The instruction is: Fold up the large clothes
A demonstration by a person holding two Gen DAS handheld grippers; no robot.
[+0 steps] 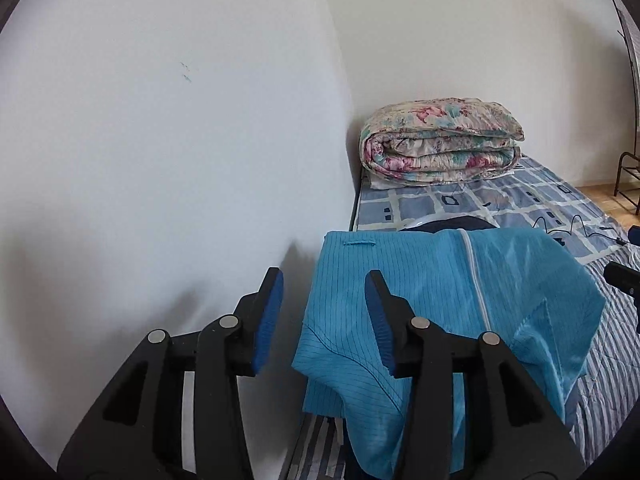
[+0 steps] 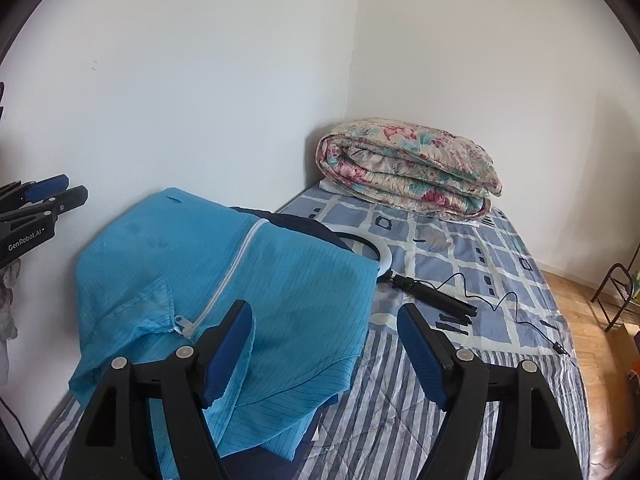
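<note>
A large blue pinstriped garment [image 2: 224, 280] with a white zipper lies heaped on a pile at the left side of the bed; it also shows in the left wrist view [image 1: 432, 292]. My left gripper [image 1: 326, 292] is open and empty, held above the garment's left edge near the wall; it also shows at the left edge of the right wrist view [image 2: 60, 190]. My right gripper [image 2: 326, 320] is open and empty, just above the garment's near right corner. Dark blue cloth [image 2: 288, 220] lies under the garment.
The bed [image 2: 440, 380] has a striped and checked cover. A folded floral quilt [image 2: 408, 164] sits at the far end. A ring light with stand and cable [image 2: 436, 296] lies beside the garment. White walls [image 1: 160, 120] close the left and back. A metal rack [image 2: 616, 292] stands on the wooden floor at right.
</note>
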